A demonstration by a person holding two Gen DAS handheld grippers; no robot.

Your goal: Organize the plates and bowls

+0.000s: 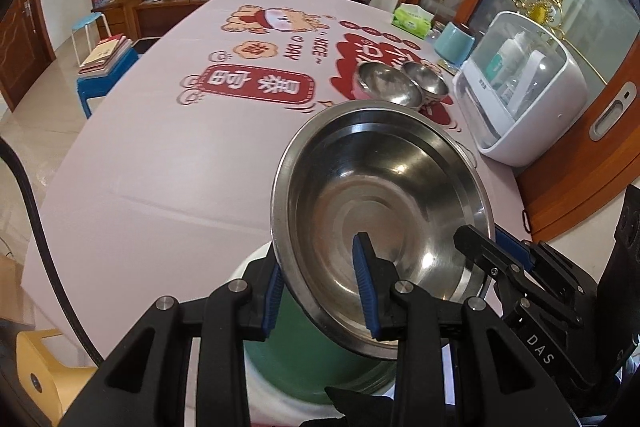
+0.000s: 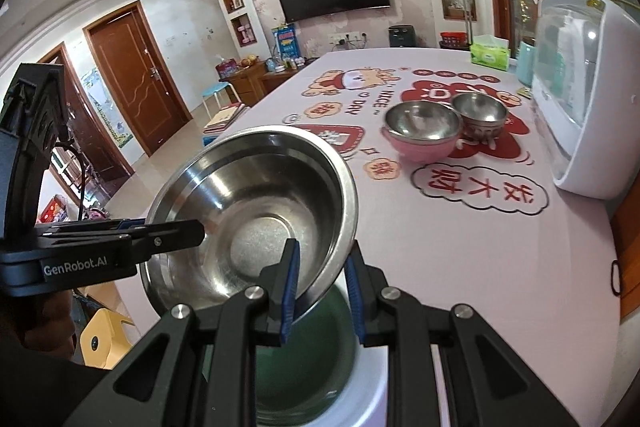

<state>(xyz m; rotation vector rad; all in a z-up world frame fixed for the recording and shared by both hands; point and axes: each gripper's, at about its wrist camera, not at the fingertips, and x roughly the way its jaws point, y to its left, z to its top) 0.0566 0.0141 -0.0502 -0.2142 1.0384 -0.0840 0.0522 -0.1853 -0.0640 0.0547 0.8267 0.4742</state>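
Both tools clamped on the big steel bowl, lifted clear of the bench.

Our left tool (image 1: 320,297) pinches the steel bowl (image 1: 380,219) on one rim, right tool (image 2: 322,291) on the opposite rim. Directly below us sits the green-lined pot (image 2: 304,359). Ahead on the bench (image 2: 460,247) wait a steel bowl nested in a pink bowl (image 2: 422,143) and a second small bowl (image 2: 478,113). Likely next: carry level, set down by that group, release both together.

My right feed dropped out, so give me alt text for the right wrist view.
Both grippers clamp the rim of a large steel basin, tilted above a green pot: the right gripper on its near edge, the left gripper on its left edge. Beyond, two small steel bowls sit on the printed tablecloth.
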